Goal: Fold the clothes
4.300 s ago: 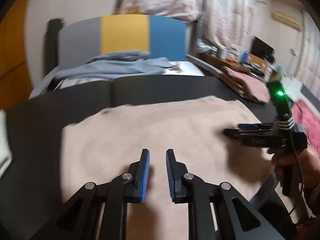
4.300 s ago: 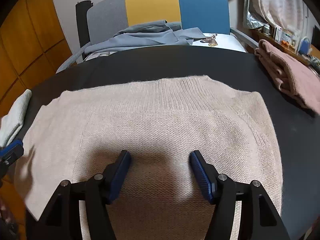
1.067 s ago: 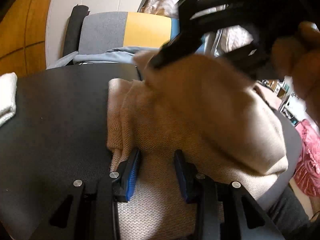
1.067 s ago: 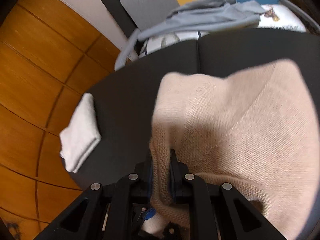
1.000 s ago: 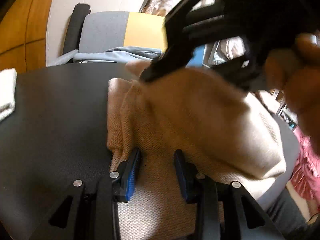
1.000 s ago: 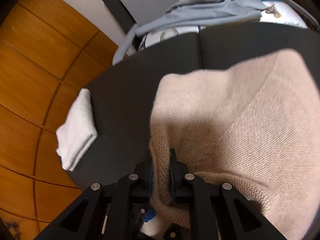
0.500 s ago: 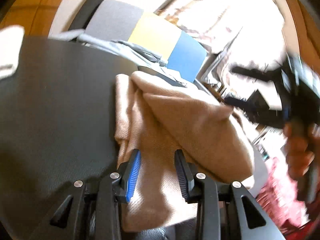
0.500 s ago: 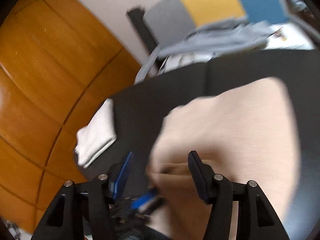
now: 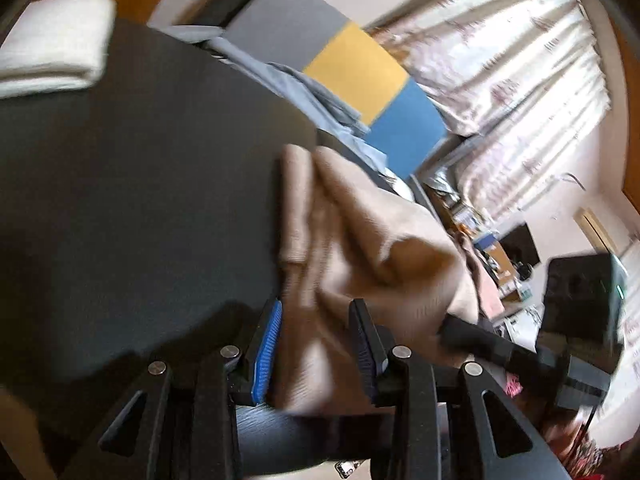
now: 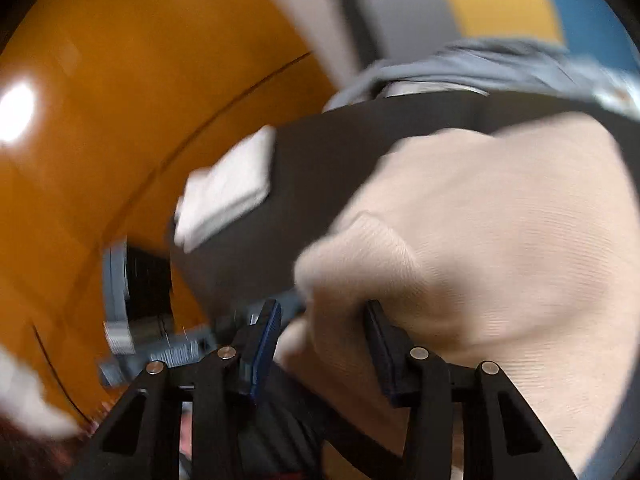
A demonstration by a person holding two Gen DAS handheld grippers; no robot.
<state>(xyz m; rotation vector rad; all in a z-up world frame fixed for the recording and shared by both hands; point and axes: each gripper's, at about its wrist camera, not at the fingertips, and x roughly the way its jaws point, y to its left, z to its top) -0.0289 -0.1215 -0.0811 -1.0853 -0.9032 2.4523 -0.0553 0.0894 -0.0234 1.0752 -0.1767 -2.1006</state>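
Left jaws: the left gripper (image 9: 318,346) stands part-spread with a bunched edge of the beige sweater (image 9: 360,240) between its blue pads; blur hides whether the pads press on the knit.
Right jaws: the right gripper (image 10: 324,348) stands part-spread and has just been closing; a fold of the beige sweater (image 10: 500,240) lies between the pads, and pad contact cannot be told through the blur.
White folded cloth: lies at the far left edge of the tabletop (image 9: 140,200), well apart from the sweater (image 9: 52,40).
Beige sweater: gathered in loose folds on the right part of the dark tabletop, with its near edge hanging over the rim toward both grippers.
Grey garment: draped across the seat beyond the tabletop (image 9: 288,80).
Chair back: grey, yellow and blue panels, behind the grey garment (image 9: 356,68).
Right gripper in left wrist view: its dark body is at lower right, one finger touching the near right corner of the sweater (image 9: 500,346).
Curtains: patterned, lit, at far right (image 9: 520,60).
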